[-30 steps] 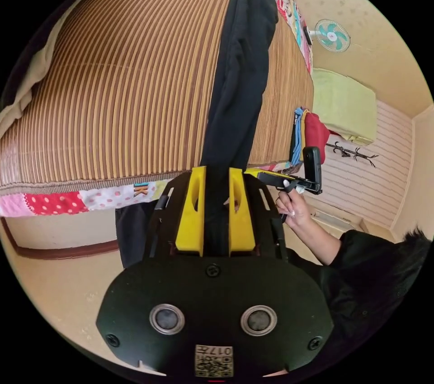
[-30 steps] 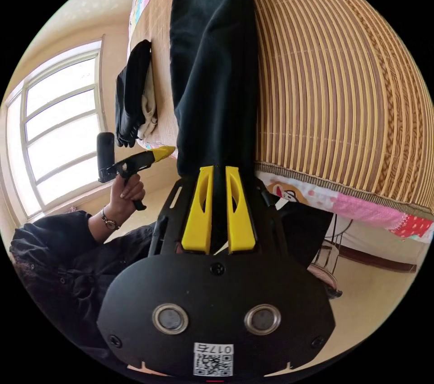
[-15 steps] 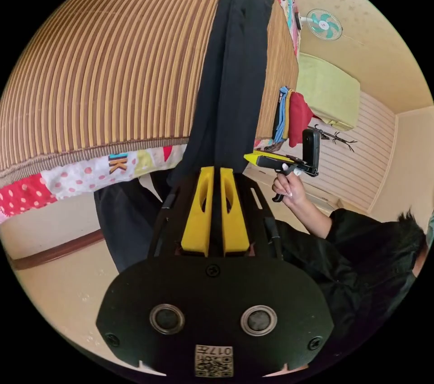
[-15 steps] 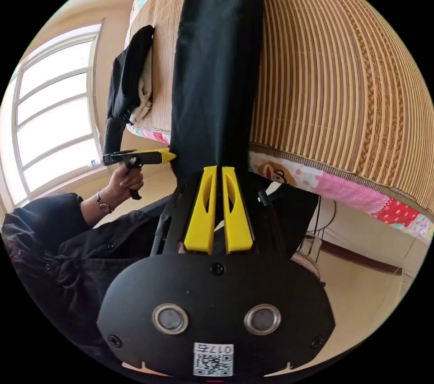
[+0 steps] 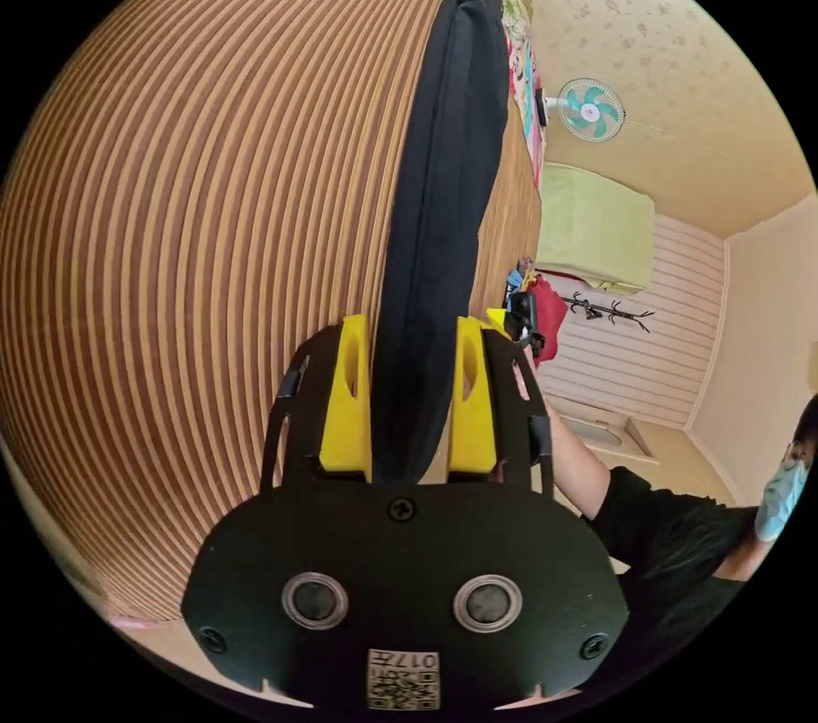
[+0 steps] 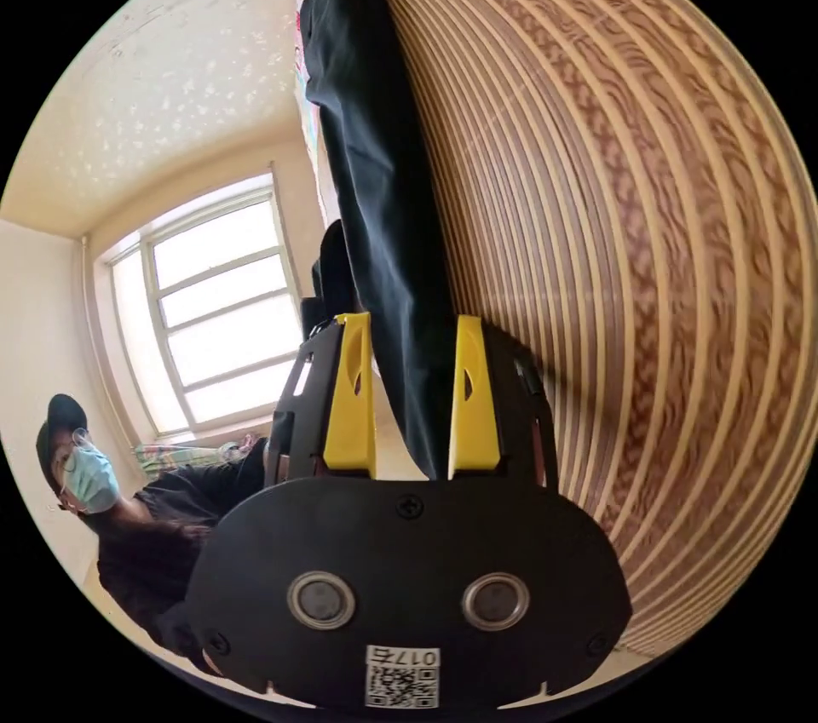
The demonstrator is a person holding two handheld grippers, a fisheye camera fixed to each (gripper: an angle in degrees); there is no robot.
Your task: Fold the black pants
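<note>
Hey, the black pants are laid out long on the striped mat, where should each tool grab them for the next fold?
Probably the near end. The black pants lie as a long narrow strip on the striped mat, and their near end sits between the spread jaws of the left tool and of the right tool. Come in low along the mat and pinch that end's edge.

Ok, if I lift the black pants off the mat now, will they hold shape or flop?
Likely flop: the black pants lie limp in a long soft band across the striped mat. Probably light, thin cloth. Both grippers' jaws stand apart around the near end, so it may slip out.
</note>
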